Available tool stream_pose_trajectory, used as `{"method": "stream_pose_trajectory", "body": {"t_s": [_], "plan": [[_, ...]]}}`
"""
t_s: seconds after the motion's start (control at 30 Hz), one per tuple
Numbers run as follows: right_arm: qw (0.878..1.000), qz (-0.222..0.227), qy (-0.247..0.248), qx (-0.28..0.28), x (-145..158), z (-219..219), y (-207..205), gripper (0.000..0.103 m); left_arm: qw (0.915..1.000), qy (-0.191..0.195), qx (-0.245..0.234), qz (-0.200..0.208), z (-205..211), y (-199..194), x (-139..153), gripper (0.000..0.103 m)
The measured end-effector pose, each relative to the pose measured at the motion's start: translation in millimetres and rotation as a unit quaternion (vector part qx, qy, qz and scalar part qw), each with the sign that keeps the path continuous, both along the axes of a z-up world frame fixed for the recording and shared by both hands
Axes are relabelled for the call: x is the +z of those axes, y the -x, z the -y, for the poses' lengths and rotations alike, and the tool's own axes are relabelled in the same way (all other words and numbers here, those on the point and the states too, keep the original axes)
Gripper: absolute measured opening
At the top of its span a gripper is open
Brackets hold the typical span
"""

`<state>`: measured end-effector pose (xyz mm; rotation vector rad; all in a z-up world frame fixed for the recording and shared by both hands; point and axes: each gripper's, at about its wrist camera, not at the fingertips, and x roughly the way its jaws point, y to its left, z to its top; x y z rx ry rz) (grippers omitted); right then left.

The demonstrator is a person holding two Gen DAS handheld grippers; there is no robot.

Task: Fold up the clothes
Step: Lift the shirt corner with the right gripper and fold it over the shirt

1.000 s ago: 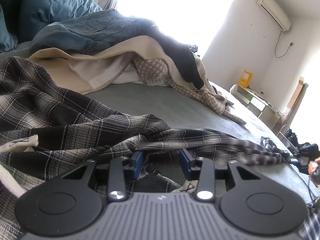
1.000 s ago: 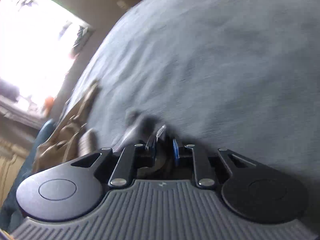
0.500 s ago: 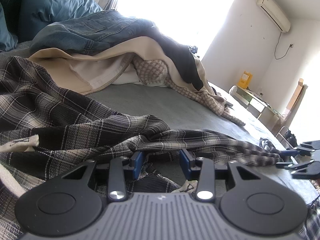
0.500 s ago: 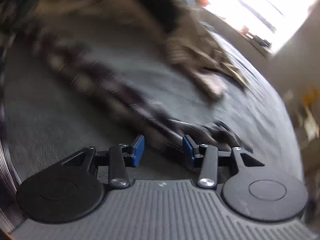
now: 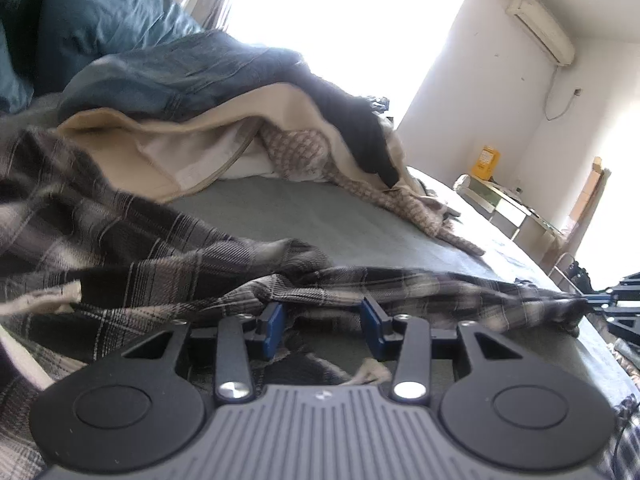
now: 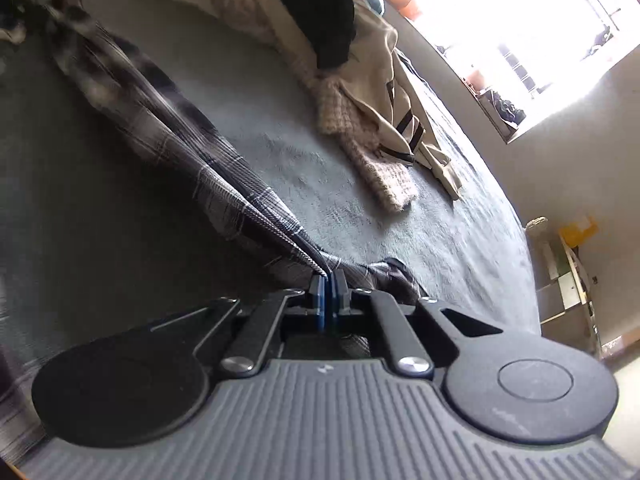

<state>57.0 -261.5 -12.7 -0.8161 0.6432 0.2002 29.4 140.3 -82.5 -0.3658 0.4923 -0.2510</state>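
Note:
A black-and-white plaid shirt point(image 5: 160, 256) lies crumpled on the grey bed point(image 5: 320, 220), one sleeve stretched out to the right. My left gripper point(image 5: 324, 328) hovers low over the shirt's middle, its jaws opening. Plaid cloth lies across their tips and the pads do not press it. My right gripper point(image 6: 329, 284) is shut on the end of that sleeve point(image 6: 192, 152), which runs taut away from its blue pads. The right gripper point(image 5: 612, 304) also shows at the right edge of the left wrist view, at the sleeve's tip.
Behind the shirt is a pile of clothes: denim point(image 5: 172, 76), a beige garment point(image 5: 192, 136), a knitted piece point(image 6: 384, 176) and something black point(image 6: 320, 12). A blue pillow point(image 5: 80, 20) lies at the far left. Low shelves point(image 6: 568, 280) stand beyond the bed's edge.
The right gripper rolled upright, swung over to the sleeve and closed on its end; the sleeve now stretches taut. The left gripper stayed where it was.

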Motion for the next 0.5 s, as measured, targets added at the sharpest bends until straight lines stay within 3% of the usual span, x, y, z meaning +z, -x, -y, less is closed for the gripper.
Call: {"method": "stream_pose_trajectory", "body": {"t_s": [0.1, 0.23, 0.4, 0.5], "plan": [[1.0, 0.001, -0.003, -0.003, 5.2, 3.0, 21.1, 0.001, 0.998, -0.021, -0.053, 0.028, 15.0, 11.8, 11.8, 0.046], [1.0, 0.007, -0.009, -0.012, 7.9, 8.1, 36.0, 0.001, 0.9862, -0.08, -0.133, 0.059, 48.9, 26.9, 21.0, 0.046], [0.999, 0.028, -0.04, -0.019, 27.7, 17.5, 48.0, 0.001, 0.9708, -0.176, -0.142, 0.079, 85.2, 31.6, 23.4, 0.046], [0.999, 0.021, -0.044, -0.014, 23.5, 24.6, 54.4, 0.001, 0.9631, -0.207, -0.156, 0.073, 96.8, 29.6, 19.9, 0.046]]}}
